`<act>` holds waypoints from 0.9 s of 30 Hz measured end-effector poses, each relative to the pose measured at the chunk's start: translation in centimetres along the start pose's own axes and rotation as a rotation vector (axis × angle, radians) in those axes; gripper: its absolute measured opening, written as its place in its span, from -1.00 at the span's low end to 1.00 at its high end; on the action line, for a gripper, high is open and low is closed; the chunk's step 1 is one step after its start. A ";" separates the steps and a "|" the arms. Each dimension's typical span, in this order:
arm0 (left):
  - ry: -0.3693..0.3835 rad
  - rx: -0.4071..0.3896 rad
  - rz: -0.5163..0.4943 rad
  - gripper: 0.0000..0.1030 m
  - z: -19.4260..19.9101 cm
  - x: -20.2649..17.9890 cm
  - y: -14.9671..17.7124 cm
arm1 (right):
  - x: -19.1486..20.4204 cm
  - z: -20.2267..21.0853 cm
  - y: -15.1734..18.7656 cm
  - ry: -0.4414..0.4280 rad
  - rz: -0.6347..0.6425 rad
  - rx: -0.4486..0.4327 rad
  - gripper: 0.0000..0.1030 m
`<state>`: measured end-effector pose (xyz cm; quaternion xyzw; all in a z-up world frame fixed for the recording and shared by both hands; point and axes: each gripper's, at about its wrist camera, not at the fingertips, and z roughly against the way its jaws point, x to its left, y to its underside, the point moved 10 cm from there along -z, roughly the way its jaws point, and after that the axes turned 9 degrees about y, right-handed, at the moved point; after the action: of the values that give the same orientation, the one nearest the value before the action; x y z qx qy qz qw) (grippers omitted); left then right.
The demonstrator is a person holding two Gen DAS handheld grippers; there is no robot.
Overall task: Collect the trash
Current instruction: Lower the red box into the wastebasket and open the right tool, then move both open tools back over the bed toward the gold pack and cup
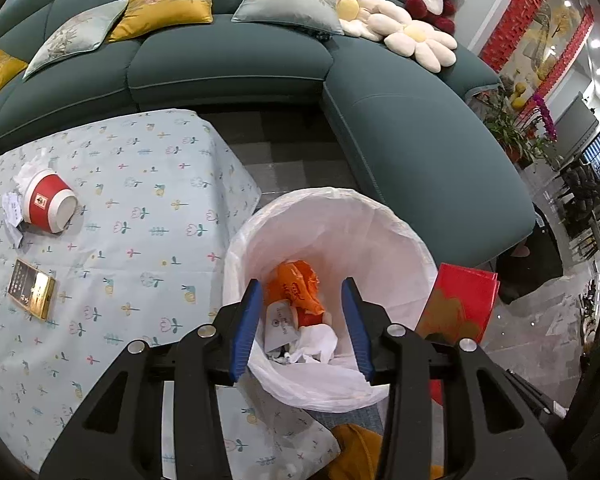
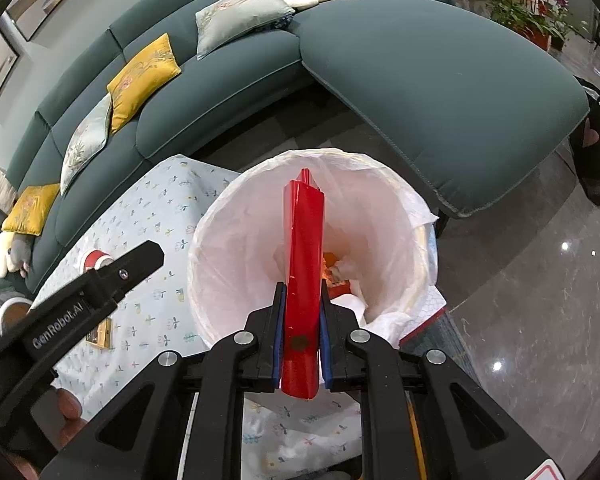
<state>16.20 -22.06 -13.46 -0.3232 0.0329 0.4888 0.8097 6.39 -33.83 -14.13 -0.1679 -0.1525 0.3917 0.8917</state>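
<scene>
The right tool [image 2: 302, 316] grips a flat red packet [image 2: 303, 264] upright over a white-lined trash bin [image 2: 236, 248]. The left tool [image 1: 302, 312] hangs wide open and empty above the bin. Farther left on the table [image 1: 140, 208] lie a gold box [image 1: 32, 289] and a tipped red paper cup [image 1: 50, 202].

The right gripper [image 2: 302, 312] clamps a flattened red packet [image 2: 303, 264] pointing toward twelve o'clock over the white-lined trash bin [image 2: 228, 240]; the left gripper [image 2: 100, 284] sits at nine o'clock.
</scene>
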 end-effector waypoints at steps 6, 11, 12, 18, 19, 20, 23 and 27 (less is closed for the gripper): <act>-0.033 -0.007 0.013 -0.14 0.1 1.5 0.0 | 1.1 -0.7 -0.6 0.010 0.026 0.001 -0.67; -0.053 -0.008 0.039 -0.12 0.2 3.1 -0.1 | 1.8 -0.4 -1.5 0.016 0.018 -0.025 -0.41; -0.058 -0.012 0.046 -0.11 0.4 3.4 -0.1 | 2.1 -0.3 -1.6 0.010 0.014 -0.029 -0.37; -0.091 -0.034 0.071 0.15 1.4 4.7 0.1 | 3.0 0.6 -1.9 0.018 0.018 -0.047 -0.23; -0.090 -0.036 0.079 0.16 1.6 4.9 0.2 | 3.1 0.7 -1.9 0.023 0.024 -0.052 -0.22; -0.090 -0.037 0.085 0.16 1.8 5.0 0.2 | 3.2 0.8 -1.9 0.027 0.027 -0.053 -0.21; -0.098 -0.043 0.102 0.26 2.4 5.7 0.5 | 3.4 1.4 -2.0 0.030 0.023 -0.063 -0.21; -0.115 -0.055 0.119 0.30 3.5 6.7 1.0 | 3.9 2.3 -2.0 0.024 0.028 -0.075 -0.17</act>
<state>17.92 -14.61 -13.69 -0.3143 -0.0078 0.5543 0.7706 9.25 -31.75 -10.69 -0.2078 -0.1542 0.3960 0.8810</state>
